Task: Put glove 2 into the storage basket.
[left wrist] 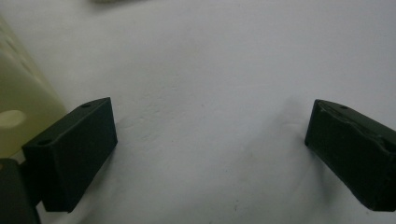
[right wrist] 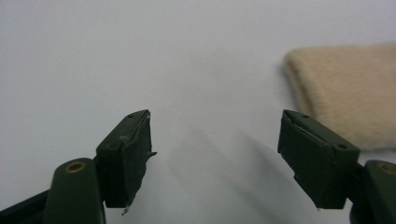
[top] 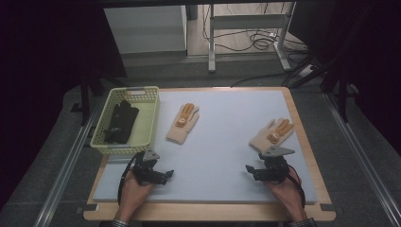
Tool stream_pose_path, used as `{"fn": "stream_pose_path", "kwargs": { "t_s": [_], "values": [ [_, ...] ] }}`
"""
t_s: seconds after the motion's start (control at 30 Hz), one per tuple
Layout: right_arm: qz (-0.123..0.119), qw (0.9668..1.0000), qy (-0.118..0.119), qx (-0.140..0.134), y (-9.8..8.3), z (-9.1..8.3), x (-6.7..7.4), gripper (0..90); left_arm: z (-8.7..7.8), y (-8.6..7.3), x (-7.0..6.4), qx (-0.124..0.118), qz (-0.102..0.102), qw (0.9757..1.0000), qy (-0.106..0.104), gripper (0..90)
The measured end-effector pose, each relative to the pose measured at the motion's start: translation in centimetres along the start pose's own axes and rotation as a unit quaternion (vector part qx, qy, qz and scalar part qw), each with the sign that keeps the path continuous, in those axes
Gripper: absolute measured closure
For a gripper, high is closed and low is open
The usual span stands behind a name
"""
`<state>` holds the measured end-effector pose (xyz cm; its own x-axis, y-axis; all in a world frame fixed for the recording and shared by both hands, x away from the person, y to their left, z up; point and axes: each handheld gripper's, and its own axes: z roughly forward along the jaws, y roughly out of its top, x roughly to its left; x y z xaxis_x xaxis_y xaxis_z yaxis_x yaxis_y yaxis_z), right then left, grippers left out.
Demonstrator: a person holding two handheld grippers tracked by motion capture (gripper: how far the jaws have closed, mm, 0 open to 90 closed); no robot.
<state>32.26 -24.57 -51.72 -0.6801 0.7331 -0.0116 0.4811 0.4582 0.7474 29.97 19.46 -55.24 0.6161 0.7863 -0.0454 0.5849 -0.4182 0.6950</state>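
Note:
Two beige gloves with orange fingers lie on the pale blue mat [top: 222,142]: one glove [top: 183,124] left of centre, the other glove [top: 272,135] at the right. My left gripper [top: 168,174] rests low on the mat near the front left, jaws wide apart with nothing between them [left wrist: 210,154]. Just below the right glove's cuff, my right gripper [top: 248,170] is open and empty. In the right gripper view the beige cuff [right wrist: 348,91] lies beyond the right jaw, apart from the gripper [right wrist: 215,149].
A yellow-green basket [top: 153,116] stands at the mat's left edge with a dark cloth item [top: 120,122] inside; its wall [left wrist: 18,107] shows beside my left jaw. The wooden table edge [top: 208,212] runs along the front. Table legs and cables stand beyond the far edge.

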Motion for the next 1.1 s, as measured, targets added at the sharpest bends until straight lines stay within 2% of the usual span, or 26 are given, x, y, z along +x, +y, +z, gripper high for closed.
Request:
{"fn": "stream_pose_path", "kwargs": {
  "t_s": [0.2,0.3,0.33,0.5,0.53,0.57,0.6,0.83,0.9,0.97,1.1],
  "values": [
    [0.008,0.9998,-0.018,0.001,0.3,-1.0,-1.2,30.5,0.0,0.0,0.0,0.0,0.0,1.0,0.0,2.3],
    [0.022,0.9993,-0.031,0.001,0.5,-1.5,-2.6,33.6,0.0,0.0,0.0,-0.001,0.0,1.0,0.0,2.3],
    [0.022,0.9993,-0.031,0.001,0.5,-1.5,-2.6,33.6,0.0,0.0,0.0,-0.001,0.0,1.0,0.0,2.3],
    [0.038,0.9979,-0.053,-0.004,1.0,-2.0,-4.6,39.0,0.0,0.0,0.0,-0.002,-0.002,1.0,0.0,2.3],
    [0.038,0.9979,-0.053,-0.004,1.0,-2.0,-4.6,39.0,0.0,0.0,0.0,-0.002,-0.002,1.0,0.0,2.3],
    [0.044,0.9971,-0.061,-0.006,1.3,-2.0,-5.3,40.4,0.0,0.0,0.0,-0.002,-0.002,1.0,0.0,2.3],
    [0.044,0.9971,-0.061,-0.006,1.3,-2.0,-5.3,40.4,0.0,0.0,0.0,-0.002,-0.002,1.0,0.0,2.4],
    [0.053,0.9941,-0.095,-0.009,2.1,-1.5,-7.9,38.6,0.0,0.0,0.0,-0.002,-0.002,1.0,0.0,2.3],
    [0.054,0.9937,-0.098,-0.009,2.2,-1.3,-8.2,37.5,0.0,0.0,0.0,-0.001,-0.001,1.0,0.0,2.3],
    [0.055,0.9922,-0.112,0.001,2.5,-0.5,-9.2,33.9,0.0,0.0,0.0,-0.001,-0.001,1.0,0.0,2.3],
    [0.063,0.9912,-0.116,0.006,2.3,0.4,-10.1,33.7,0.0,0.0,0.0,-0.001,-0.001,1.0,0.0,2.4]
  ]
}}
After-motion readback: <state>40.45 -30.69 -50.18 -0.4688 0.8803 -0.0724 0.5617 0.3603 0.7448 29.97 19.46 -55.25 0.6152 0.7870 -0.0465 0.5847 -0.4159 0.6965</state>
